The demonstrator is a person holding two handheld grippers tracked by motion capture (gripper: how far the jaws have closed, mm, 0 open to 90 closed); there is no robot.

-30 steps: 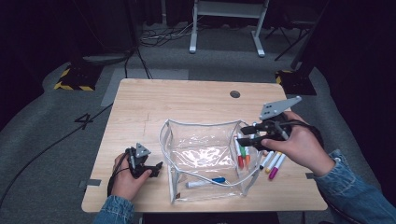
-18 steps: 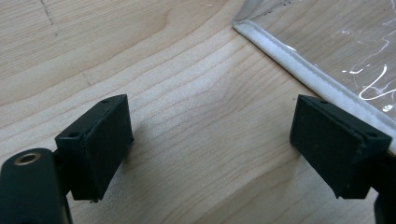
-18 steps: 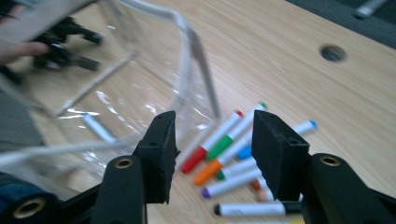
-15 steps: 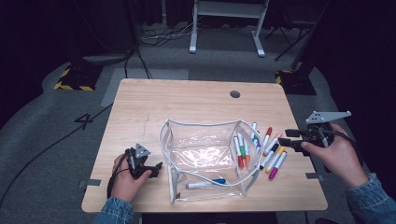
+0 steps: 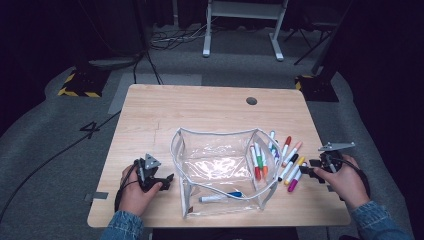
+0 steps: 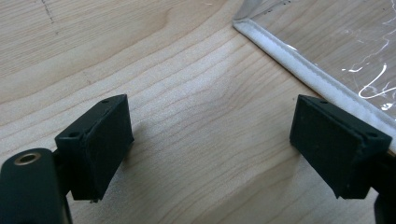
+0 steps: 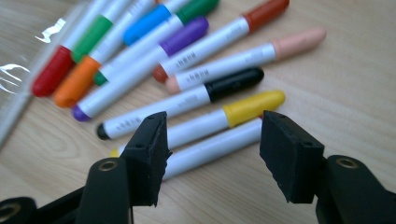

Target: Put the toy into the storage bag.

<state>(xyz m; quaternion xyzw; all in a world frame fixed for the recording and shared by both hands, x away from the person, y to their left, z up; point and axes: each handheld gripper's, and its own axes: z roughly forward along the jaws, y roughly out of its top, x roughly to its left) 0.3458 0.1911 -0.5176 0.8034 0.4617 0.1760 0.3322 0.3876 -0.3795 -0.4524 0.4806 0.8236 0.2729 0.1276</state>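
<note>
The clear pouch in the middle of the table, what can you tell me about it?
The pouch is a boxy bag of clear, shiny plastic with white piping along its edges. It stands open, mouth up, near the table's front edge. A blue-capped marker lies inside at the front. Red, green and orange markers lie along its right wall; I cannot tell whether inside or outside it. The left gripper rests beside its left wall, jaws open, not touching it.

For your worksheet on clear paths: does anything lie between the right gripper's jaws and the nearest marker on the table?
Nothing visible does. The right gripper has its jaws open, with the magenta marker and yellow marker directly ahead on the bare table.
</note>
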